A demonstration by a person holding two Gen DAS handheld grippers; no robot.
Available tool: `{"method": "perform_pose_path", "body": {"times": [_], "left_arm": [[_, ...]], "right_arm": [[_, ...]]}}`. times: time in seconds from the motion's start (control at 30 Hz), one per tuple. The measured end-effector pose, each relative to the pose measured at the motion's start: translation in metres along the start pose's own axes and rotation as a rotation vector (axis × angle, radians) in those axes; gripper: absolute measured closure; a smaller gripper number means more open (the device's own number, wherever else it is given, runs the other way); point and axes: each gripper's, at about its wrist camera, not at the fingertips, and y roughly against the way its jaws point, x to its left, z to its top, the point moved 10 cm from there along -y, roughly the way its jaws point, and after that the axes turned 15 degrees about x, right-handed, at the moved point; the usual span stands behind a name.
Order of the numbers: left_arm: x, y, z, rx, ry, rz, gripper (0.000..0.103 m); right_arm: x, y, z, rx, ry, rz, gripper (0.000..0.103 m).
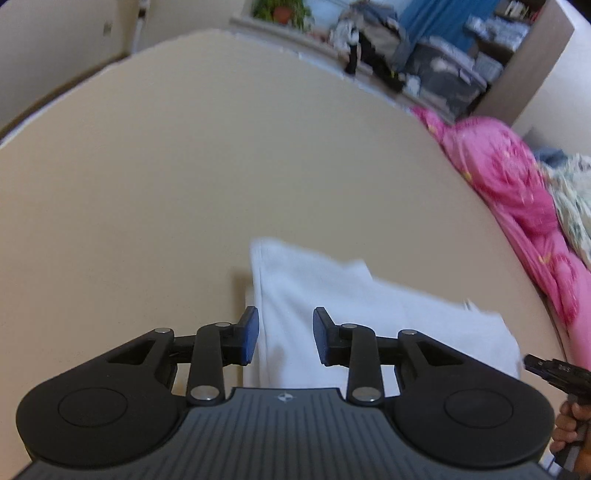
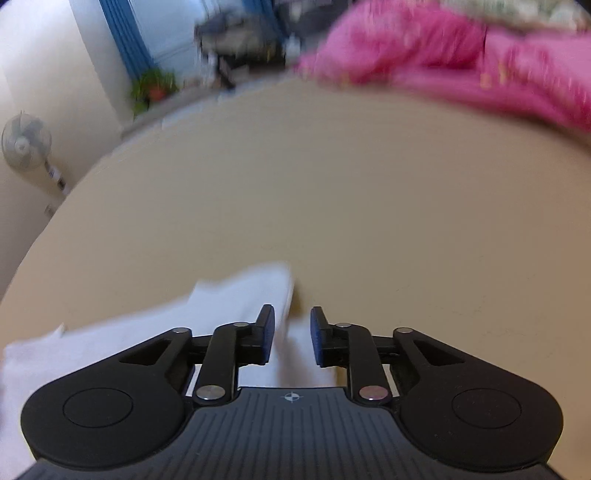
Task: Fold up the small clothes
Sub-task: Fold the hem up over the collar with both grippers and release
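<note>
White cloth point(image 1: 332, 306) lies flat on the tan worktop point(image 1: 147, 177), and we take it as our landmark. Nearest us, the left hand-held gripper point(image 1: 284, 339) hangs over the cloth's left edge with its jaws part open and nothing pinched; one blue pad point(image 1: 249, 338) sits just outside that edge, the other over the fabric. The right hand-held gripper point(image 2: 291, 338) stands over the cloth's right edge, jaws likewise part open and empty, fabric showing in the gap. No earlier picture is given, so we speak only of how they stand.

We judge a fold has just been laid down: the cloth shows stacked layers and a stepped far edge, and both grips are off it. Next we would need to pick new corners, pinch through all the layers, and carry them across evenly so the stack does not slide.

Beyond the cloth's right side a pink quilt point(image 1: 517, 192) is heaped; farther off are cluttered shelves point(image 1: 461, 62) and a potted plant point(image 1: 282, 13).
</note>
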Motion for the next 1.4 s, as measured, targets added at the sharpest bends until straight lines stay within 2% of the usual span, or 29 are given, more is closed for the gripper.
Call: {"method": "perform_pose_path", "body": {"times": [0.1,0.17,0.27,0.33,0.37,0.4,0.43,0.47,0.57,0.63,0.67,0.7,0.73,0.8,0.83,0.9,0.97,1.03,1.1,1.17,1.2,1.23,1.27,1.3,1.33,1.4], "left_arm": [[-0.002,0.021,-0.037,0.072,-0.038,-0.006,0.068],[0.002,0.026,-0.063,0.096,-0.038,-0.006,0.068],[0.014,0.016,-0.103,0.126,-0.003,-0.006,0.068],[0.020,0.001,-0.123,0.191,0.000,-0.015,0.068],[0.024,-0.004,-0.128,0.219,0.003,0.007,0.074],[0.027,-0.004,-0.126,0.216,-0.002,0.012,0.089],[0.027,-0.004,-0.126,0.213,-0.017,0.007,0.098],[0.026,0.001,-0.125,0.200,-0.028,0.000,0.100],[0.025,0.035,-0.121,0.092,-0.021,-0.068,0.100],[0.032,0.060,-0.123,0.020,-0.003,-0.112,0.100],[0.035,0.063,-0.125,0.017,-0.001,-0.108,0.100],[0.038,0.062,-0.129,0.035,0.001,-0.093,0.100],[0.043,0.050,-0.135,0.092,0.009,-0.065,0.100],[0.047,0.027,-0.152,0.206,-0.003,-0.006,0.100],[0.047,0.019,-0.156,0.238,-0.020,0.025,0.099],[0.043,0.023,-0.146,0.186,-0.043,0.059,0.097],[0.039,0.042,-0.137,0.073,-0.078,0.088,0.096],[0.025,0.052,-0.134,0.016,-0.106,0.019,0.096],[0.007,0.045,-0.130,0.018,-0.132,-0.020,0.096],[-0.001,0.025,-0.132,0.066,-0.148,-0.004,0.095],[0.003,0.011,-0.137,0.120,-0.148,0.036,0.093],[0.009,-0.003,-0.144,0.188,-0.144,0.092,0.093],[0.018,-0.014,-0.151,0.244,-0.128,0.146,0.095],[0.023,-0.016,-0.152,0.251,-0.099,0.146,0.095],[0.021,-0.010,-0.148,0.230,-0.089,0.119,0.095],[0.015,0.005,-0.136,0.149,-0.100,0.081,0.093]], "right_arm": [[0.001,0.014,-0.029,0.109,-0.006,0.046,0.077],[0.003,0.025,-0.053,0.148,0.045,0.024,0.072],[-0.001,0.032,-0.087,0.173,0.108,-0.026,0.070],[-0.008,0.030,-0.104,0.197,0.104,-0.033,0.070],[-0.010,0.029,-0.108,0.199,0.106,-0.039,0.070],[-0.012,0.030,-0.113,0.195,0.101,-0.042,0.075],[-0.013,0.031,-0.113,0.188,0.094,-0.029,0.091],[-0.013,0.034,-0.114,0.182,0.092,-0.006,0.100],[-0.018,0.054,-0.112,0.121,0.025,0.047,0.100],[-0.021,0.082,-0.105,0.034,-0.028,0.109,0.100],[-0.020,0.094,-0.103,-0.002,-0.036,0.132,0.100],[-0.021,0.101,-0.103,-0.018,-0.038,0.135,0.100],[-0.024,0.102,-0.106,-0.010,-0.041,0.118,0.100],[-0.033,0.083,-0.120,0.090,-0.058,0.072,0.100],[-0.037,0.071,-0.127,0.148,-0.069,0.063,0.100],[-0.035,0.061,-0.132,0.193,-0.041,0.032,0.099],[-0.032,0.070,-0.123,0.126,0.018,-0.036,0.098],[-0.026,0.087,-0.110,0.017,0.068,-0.078,0.094],[-0.016,0.094,-0.104,-0.026,0.089,-0.022,0.094],[-0.003,0.082,-0.104,0.005,0.110,0.059,0.093],[0.000,0.074,-0.108,0.036,0.121,0.070,0.090],[0.000,0.062,-0.112,0.084,0.135,0.050,0.088],[-0.005,0.046,-0.120,0.155,0.151,-0.015,0.088],[-0.010,0.033,-0.126,0.212,0.153,-0.057,0.088],[-0.014,0.027,-0.130,0.245,0.131,-0.062,0.088],[-0.010,0.034,-0.122,0.204,0.098,-0.028,0.087]]}}
